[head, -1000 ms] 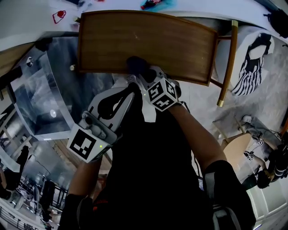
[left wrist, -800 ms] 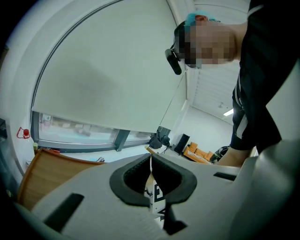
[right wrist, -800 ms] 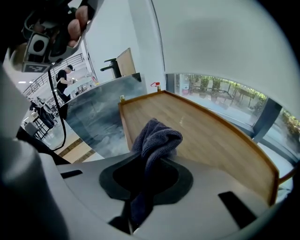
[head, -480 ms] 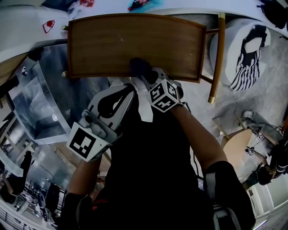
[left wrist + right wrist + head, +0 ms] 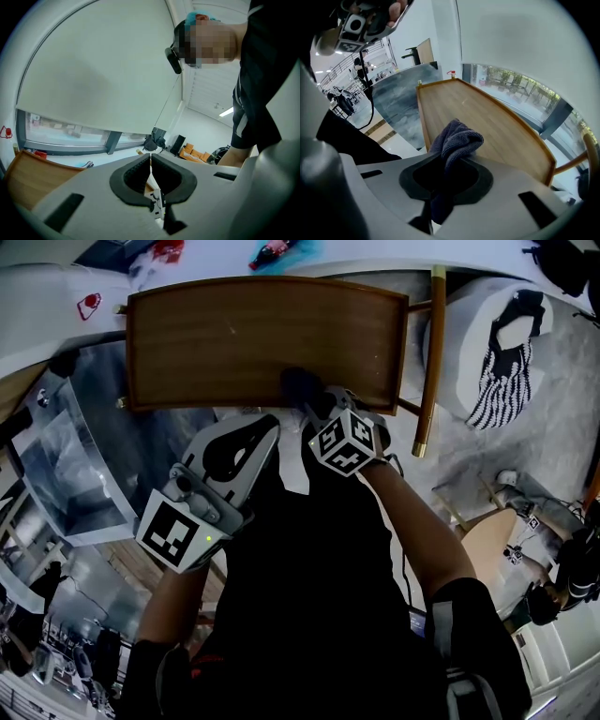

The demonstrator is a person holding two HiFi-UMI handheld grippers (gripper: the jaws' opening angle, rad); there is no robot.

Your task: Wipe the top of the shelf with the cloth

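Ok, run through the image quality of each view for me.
Head view: fisheye bows the shelf top; the lower half is dark. Left gripper view: black vignette at the corners, flat even light. Right gripper view: the cloth is sharp, its weave visible; the windows look bright, not blown out.

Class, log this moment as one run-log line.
right tool: shut on cloth | cloth: over near edge of shelf top | left tool: shut, empty
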